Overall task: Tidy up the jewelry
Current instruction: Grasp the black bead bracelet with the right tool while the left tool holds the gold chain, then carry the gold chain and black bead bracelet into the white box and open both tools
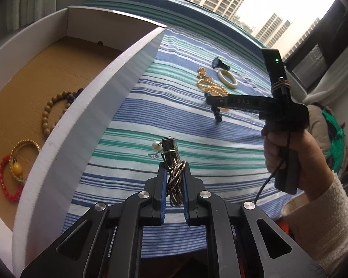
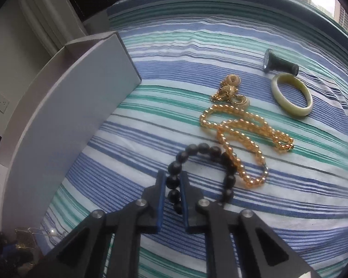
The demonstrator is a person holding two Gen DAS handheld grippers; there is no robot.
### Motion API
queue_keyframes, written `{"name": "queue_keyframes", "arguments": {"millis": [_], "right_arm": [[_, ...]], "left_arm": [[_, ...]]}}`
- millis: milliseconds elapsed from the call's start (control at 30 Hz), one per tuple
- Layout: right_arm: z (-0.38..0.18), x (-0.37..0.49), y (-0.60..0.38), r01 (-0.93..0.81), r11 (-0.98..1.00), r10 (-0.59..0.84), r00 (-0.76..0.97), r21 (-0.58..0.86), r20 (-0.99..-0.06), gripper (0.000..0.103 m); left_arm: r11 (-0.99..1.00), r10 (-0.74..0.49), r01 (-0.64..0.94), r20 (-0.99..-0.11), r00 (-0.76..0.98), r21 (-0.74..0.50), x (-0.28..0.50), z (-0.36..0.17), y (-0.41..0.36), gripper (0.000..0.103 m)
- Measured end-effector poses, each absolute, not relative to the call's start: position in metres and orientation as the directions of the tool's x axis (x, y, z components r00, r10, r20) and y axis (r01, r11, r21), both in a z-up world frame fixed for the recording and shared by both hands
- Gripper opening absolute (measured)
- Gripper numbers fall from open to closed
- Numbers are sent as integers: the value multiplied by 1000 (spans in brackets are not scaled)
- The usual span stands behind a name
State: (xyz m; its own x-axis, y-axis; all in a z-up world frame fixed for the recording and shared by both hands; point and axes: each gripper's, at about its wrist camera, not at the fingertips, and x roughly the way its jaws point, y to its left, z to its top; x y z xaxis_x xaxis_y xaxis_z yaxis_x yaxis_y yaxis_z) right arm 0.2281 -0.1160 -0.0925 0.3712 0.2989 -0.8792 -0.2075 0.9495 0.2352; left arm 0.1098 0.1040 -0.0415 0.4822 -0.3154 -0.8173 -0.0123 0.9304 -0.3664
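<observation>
My left gripper [image 1: 174,173] is shut on a metal chain watch [image 1: 172,162] and holds it above the striped cloth [image 1: 150,106], right of the white box [image 1: 109,85]. A pearl earring [image 1: 156,146] lies just beyond it. My right gripper [image 2: 172,180] is shut on a black bead bracelet [image 2: 197,150], lifted slightly; it also shows in the left wrist view [image 1: 217,113]. An amber bead necklace [image 2: 243,134], gold pieces [image 2: 229,90], a pale jade bangle [image 2: 292,95] and a dark watch [image 2: 278,62] lie on the cloth.
The white box holds a wooden bead bracelet [image 1: 51,111], a gold bangle [image 1: 23,148] and a red bead bracelet [image 1: 5,180] on its brown floor. Its tall white wall [image 2: 65,120] stands left of the right gripper. A window lies beyond the bed.
</observation>
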Motion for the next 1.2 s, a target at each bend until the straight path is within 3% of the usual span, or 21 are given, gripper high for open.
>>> {"name": "queue_keyframes", "arguments": {"millis": [133, 333, 767, 1200], "right_arm": [[-64, 201, -131, -218, 900, 436, 391, 379, -811, 12], [-35, 173, -143, -253, 838, 546, 396, 484, -738, 12], [30, 146, -122, -394, 765, 643, 402, 510, -652, 12], [63, 137, -45, -528, 698, 695, 337, 484, -635, 12]], "left_arm": [[930, -320, -5, -814, 485, -368, 109, -38, 101, 10], [922, -351, 30, -797, 492, -387, 101, -22, 93, 10], [903, -387, 86, -710, 588, -421, 68, 49, 120, 10], [905, -252, -94, -702, 666, -415, 34, 65, 214, 10]]}}
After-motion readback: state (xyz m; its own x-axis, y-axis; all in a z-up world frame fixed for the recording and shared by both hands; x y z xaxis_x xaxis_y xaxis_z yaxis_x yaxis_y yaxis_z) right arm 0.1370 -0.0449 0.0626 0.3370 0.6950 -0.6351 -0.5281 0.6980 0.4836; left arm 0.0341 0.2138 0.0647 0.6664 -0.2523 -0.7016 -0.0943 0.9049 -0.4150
